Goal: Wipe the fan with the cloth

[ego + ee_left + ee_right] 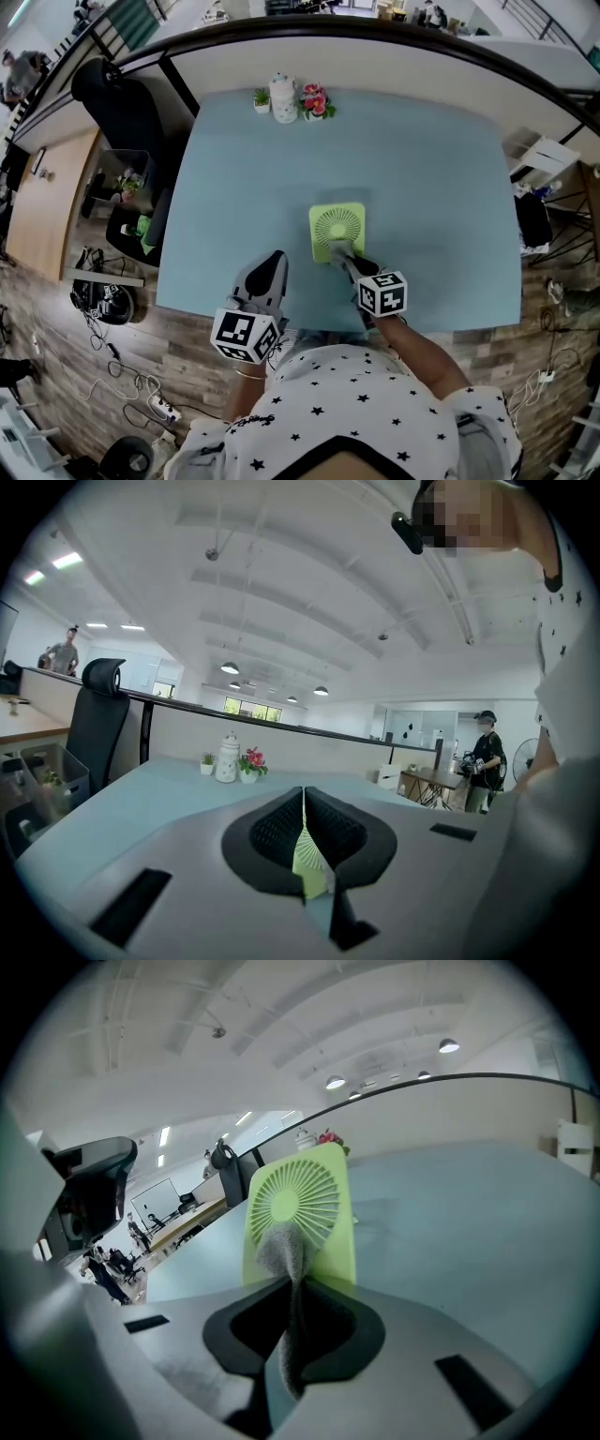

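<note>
A light green square fan (337, 228) stands upright on the pale blue table (422, 178), a little right of centre near the front. My right gripper (340, 253) is shut on a grey cloth (281, 1249), whose bunched end presses on the lower part of the fan's grille (298, 1202). My left gripper (276, 256) hovers to the fan's left, apart from it. Its jaws are shut with nothing in them, and a sliver of the fan (309, 855) shows through the slit.
A white jar (283, 98) flanked by a small green plant and pink flowers stands at the table's far edge. A black office chair (117, 103) is off the table's left side. Cables and a power strip (155, 405) lie on the floor.
</note>
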A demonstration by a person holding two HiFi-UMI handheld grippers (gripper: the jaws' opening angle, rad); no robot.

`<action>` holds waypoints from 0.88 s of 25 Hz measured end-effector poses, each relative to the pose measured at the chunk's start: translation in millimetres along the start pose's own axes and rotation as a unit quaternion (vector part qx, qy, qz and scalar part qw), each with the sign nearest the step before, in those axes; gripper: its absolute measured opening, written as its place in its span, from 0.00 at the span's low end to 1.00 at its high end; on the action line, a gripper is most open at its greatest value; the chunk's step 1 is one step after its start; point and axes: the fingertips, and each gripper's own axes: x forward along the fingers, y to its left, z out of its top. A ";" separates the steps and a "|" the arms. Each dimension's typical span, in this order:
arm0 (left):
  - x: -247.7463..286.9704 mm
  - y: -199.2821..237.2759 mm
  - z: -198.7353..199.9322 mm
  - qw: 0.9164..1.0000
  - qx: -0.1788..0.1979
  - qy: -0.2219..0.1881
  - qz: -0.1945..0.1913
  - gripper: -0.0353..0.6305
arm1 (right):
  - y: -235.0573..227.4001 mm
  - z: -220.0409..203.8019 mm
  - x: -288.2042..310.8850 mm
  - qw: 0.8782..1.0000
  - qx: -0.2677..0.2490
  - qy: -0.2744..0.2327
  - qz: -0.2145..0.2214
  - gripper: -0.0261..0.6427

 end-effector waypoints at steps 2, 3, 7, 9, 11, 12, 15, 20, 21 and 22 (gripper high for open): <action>2.2 -3.3 1.3 1.000 0.002 0.000 -0.003 0.10 | -9.2 -0.4 -5.6 1.000 0.006 -0.003 -0.009 0.08; 3.2 -4.9 2.2 1.000 0.003 -0.001 -0.005 0.10 | -12.8 0.0 -8.1 1.000 0.009 -0.005 -0.012 0.08; 5.9 -11.0 3.0 1.000 0.005 0.000 -0.011 0.10 | -21.0 -0.4 -15.3 1.000 0.019 -0.010 -0.022 0.08; 6.8 -13.4 2.5 1.000 0.007 -0.001 -0.014 0.10 | -21.9 -0.7 -16.8 0.999 0.025 -0.014 -0.021 0.08; 7.2 -15.0 2.1 1.000 0.008 0.000 -0.015 0.10 | -21.8 -0.2 -18.1 0.999 0.031 -0.017 -0.019 0.08; 7.2 -15.5 1.9 1.000 0.008 0.000 -0.015 0.10 | -21.8 0.4 -19.2 0.999 0.033 -0.019 -0.018 0.08; 7.0 -15.1 1.6 1.000 0.008 0.001 -0.013 0.10 | -23.3 3.8 -22.8 0.999 0.040 -0.027 -0.018 0.08; 6.0 -15.3 1.0 1.000 0.008 0.001 -0.012 0.10 | -32.5 4.4 -26.5 0.998 0.043 -0.031 -0.029 0.08; 6.0 -15.8 0.9 1.000 0.008 0.001 -0.013 0.10 | -34.5 4.6 -27.3 0.998 0.044 -0.032 -0.031 0.08; 6.1 -16.3 1.0 1.000 0.008 0.001 -0.014 0.10 | -35.8 5.3 -28.5 0.998 0.045 -0.033 -0.033 0.08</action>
